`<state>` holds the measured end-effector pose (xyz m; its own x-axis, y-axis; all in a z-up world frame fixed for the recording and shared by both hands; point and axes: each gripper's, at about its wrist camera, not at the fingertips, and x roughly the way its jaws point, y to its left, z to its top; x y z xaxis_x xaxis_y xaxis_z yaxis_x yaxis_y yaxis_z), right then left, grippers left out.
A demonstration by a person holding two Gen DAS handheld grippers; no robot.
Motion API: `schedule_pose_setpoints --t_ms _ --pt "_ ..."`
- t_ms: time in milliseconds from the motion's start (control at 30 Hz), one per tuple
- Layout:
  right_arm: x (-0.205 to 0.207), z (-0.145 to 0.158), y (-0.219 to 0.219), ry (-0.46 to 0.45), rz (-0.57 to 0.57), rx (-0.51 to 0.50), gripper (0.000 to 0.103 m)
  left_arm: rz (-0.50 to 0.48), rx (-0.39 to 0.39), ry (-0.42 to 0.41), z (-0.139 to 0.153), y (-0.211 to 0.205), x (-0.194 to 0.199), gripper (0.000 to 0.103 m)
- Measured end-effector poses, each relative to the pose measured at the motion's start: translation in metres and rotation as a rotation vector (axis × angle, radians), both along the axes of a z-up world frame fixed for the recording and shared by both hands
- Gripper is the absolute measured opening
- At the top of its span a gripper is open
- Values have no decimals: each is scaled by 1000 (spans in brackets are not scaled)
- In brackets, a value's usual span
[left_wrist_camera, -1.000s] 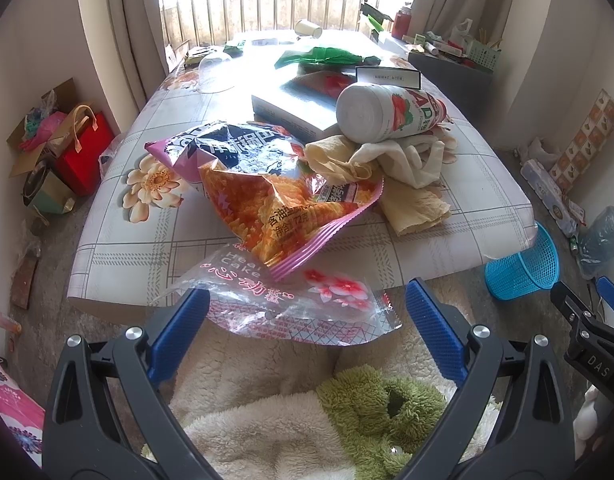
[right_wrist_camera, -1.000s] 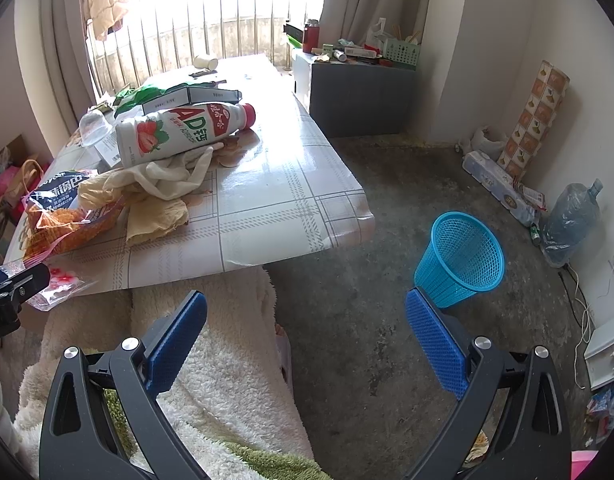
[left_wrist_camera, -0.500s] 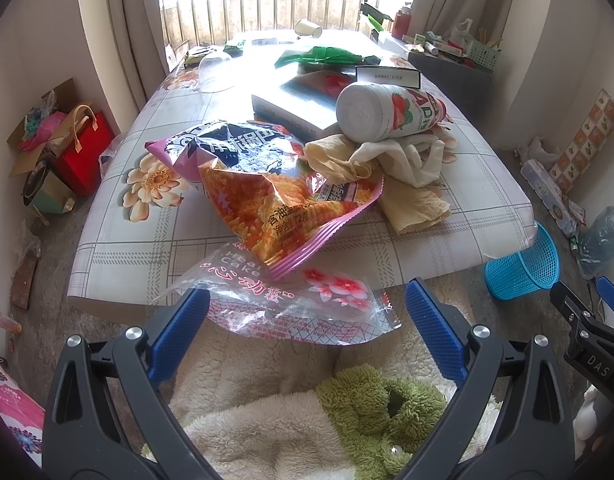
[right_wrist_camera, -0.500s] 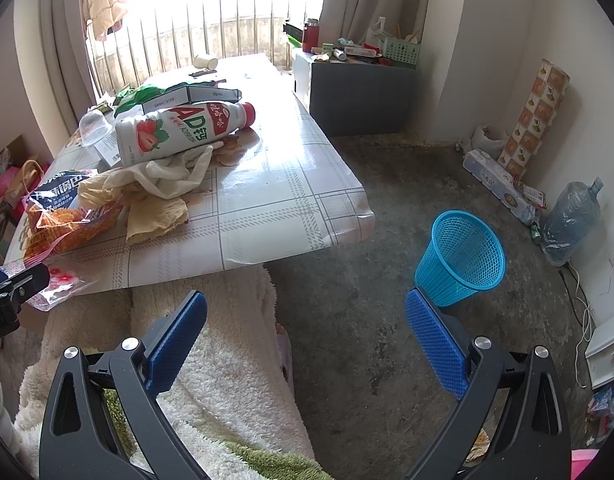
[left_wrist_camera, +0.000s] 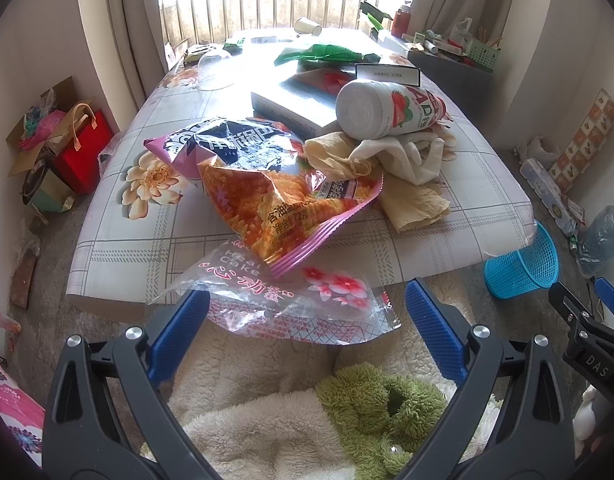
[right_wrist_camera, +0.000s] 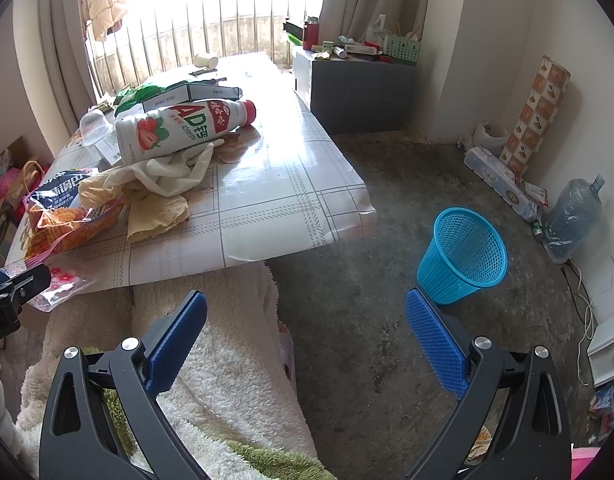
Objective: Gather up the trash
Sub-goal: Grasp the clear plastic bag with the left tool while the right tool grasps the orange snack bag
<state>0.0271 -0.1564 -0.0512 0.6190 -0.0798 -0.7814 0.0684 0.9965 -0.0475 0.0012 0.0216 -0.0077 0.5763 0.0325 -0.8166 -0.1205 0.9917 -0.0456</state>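
Reach step: left gripper (left_wrist_camera: pixel 307 312), fingers wide, faces the clear cake wrapper (left_wrist_camera: pixel 291 296); next, advance and pinch its edge.

Two snack wrappers (left_wrist_camera: pixel 267 184) (left_wrist_camera: pixel 291 300), one strawberry milk bottle (left_wrist_camera: pixel 387 109), one blue basket (right_wrist_camera: pixel 463 256), one overturned paper cup (left_wrist_camera: pixel 307 26)

Orange snack bag (left_wrist_camera: pixel 275 200), blue mesh basket (right_wrist_camera: pixel 463 256)
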Motion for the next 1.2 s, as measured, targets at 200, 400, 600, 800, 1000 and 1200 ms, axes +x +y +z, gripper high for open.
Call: schedule_pose_setpoints --t_ms 200,400,600,800,1000,1200 --pt "0 0 0 0 0 4 97 4 -7 -4 0 1 0 94" --pt "6 8 6 -38 21 36 97 34 -92 -140 12 37 -7 94" --pt "29 8 15 -51 68 101 97 52 -149 -288 16 88 -18 94" --pt "53 -9 34 20 142 136 97 40 -323 -206 -10 127 -22 94" --pt "60 -19 69 133 436 377 97 19 -360 -84 -38 138 -22 84" --pt "52 -28 125 184 636 386 89 -64 -424 44 -66 131 -15 73"
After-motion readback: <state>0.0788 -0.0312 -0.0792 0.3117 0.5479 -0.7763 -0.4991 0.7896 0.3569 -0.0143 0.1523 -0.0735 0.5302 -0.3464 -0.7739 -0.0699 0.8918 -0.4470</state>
